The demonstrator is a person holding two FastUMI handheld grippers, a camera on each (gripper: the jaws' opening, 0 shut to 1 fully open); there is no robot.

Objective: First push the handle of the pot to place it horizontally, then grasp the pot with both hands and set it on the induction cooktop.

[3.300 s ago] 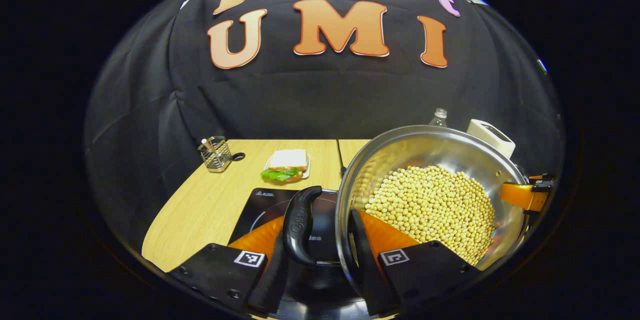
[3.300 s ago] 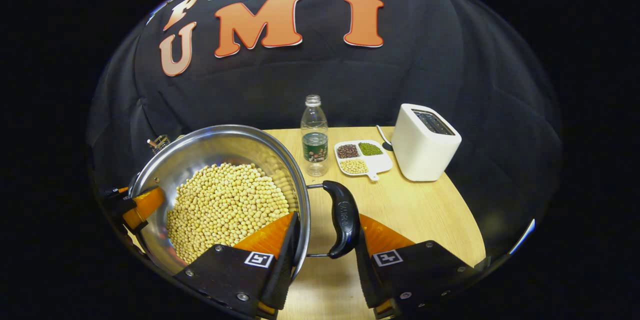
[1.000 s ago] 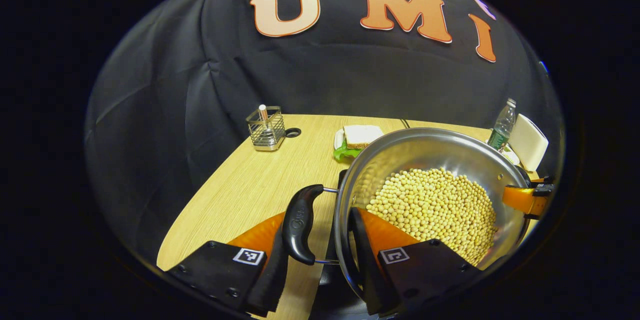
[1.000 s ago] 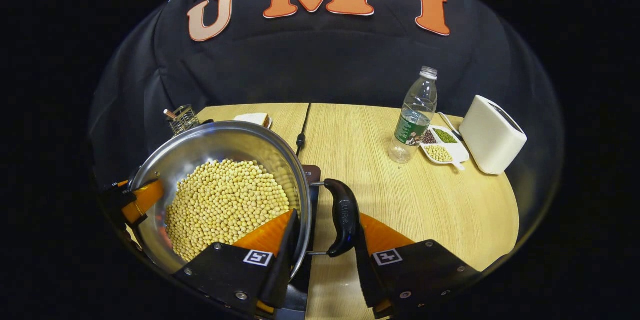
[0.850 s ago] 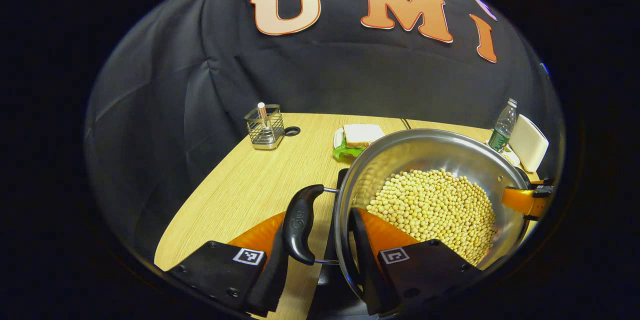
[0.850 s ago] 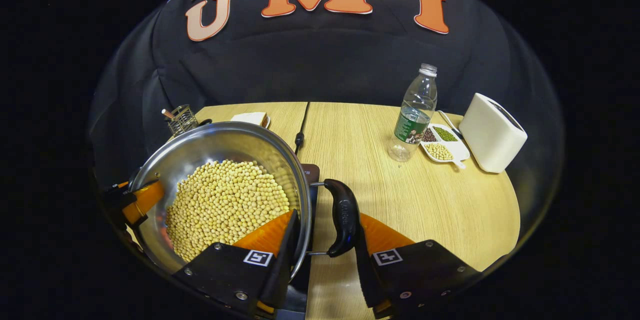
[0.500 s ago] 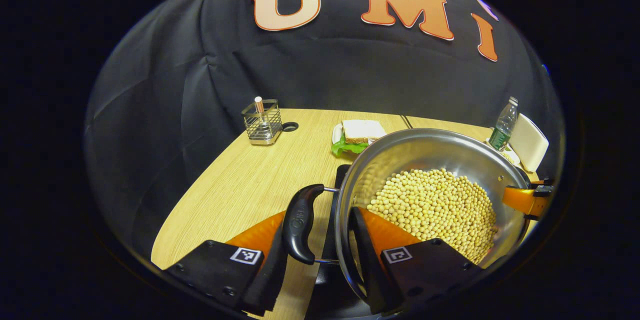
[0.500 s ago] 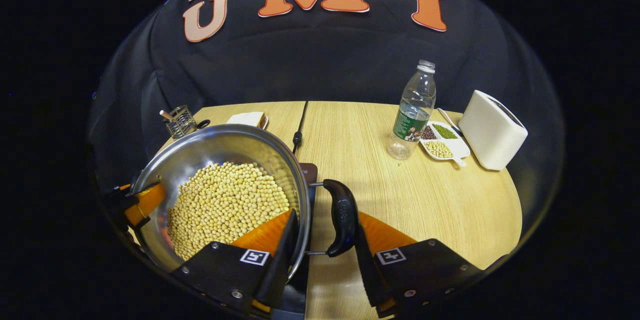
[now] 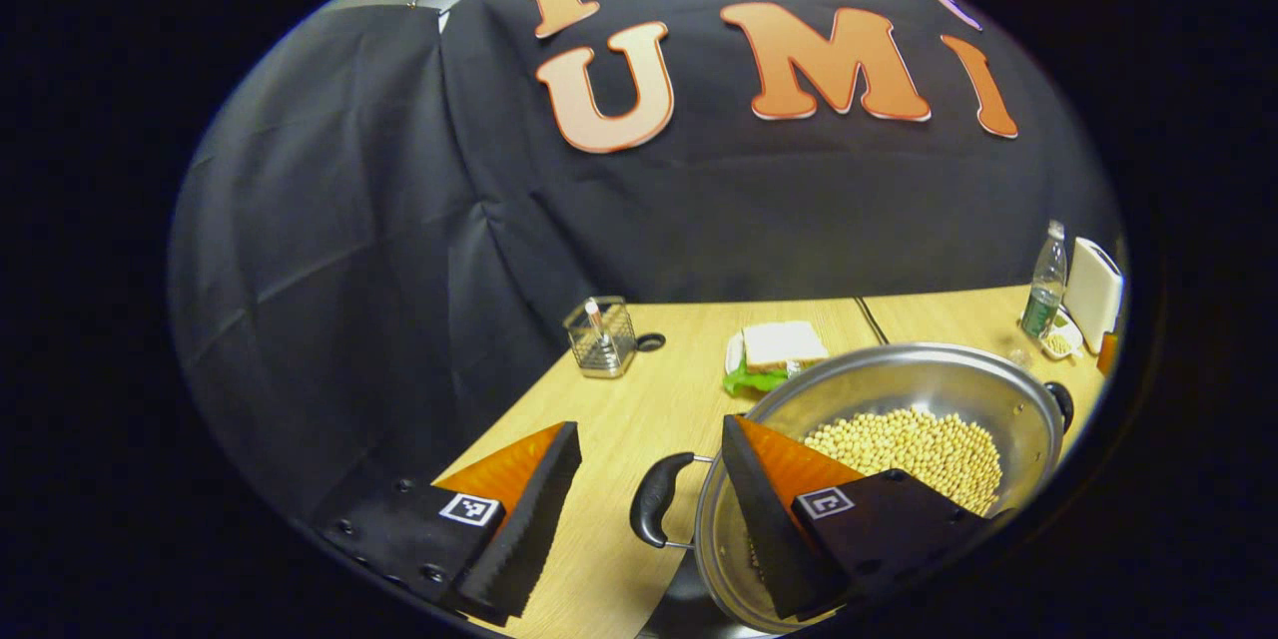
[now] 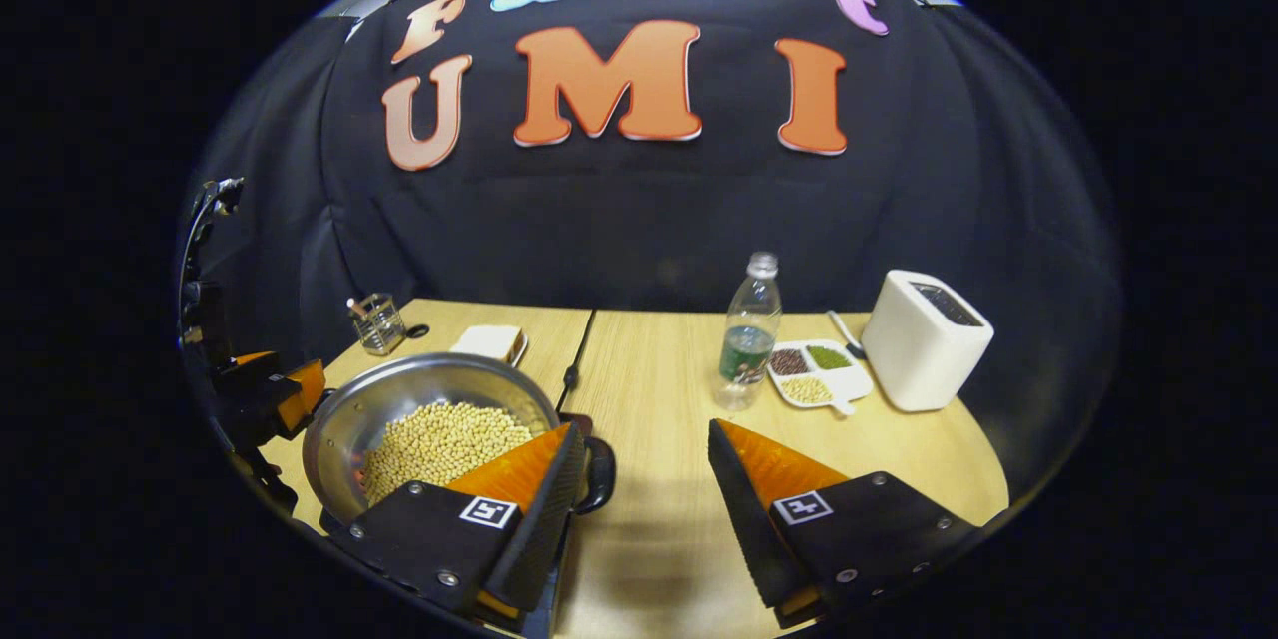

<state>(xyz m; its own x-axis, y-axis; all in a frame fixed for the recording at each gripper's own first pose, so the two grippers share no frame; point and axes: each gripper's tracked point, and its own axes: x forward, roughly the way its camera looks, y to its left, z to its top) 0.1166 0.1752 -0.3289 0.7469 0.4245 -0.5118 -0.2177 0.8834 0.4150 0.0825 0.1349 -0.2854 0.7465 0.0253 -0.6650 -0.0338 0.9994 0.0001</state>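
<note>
So the worktop (image 10: 899, 439) is the big wood surface, and the stainless pot (image 10: 349, 419) sits at its near left, on a dark slab peeking out under it that I'd guess is the induction cooktop (image 10: 576, 419). It's about half full of soybeans (image 10: 439, 444), so I'd call it heavy and sloshy: tip it and the beans roll. The steel wall looks slick, so the two black loop handles are the place to grab, the left handle (image 9: 654, 511) and the right handle (image 10: 600, 474).

Both claws hang above and off the pot. The left claw (image 9: 649, 474) is spread wide with nothing in it, with the left handle just below the gap. The right claw (image 10: 639, 469) is spread wide too, with the right handle by its left finger.
</note>
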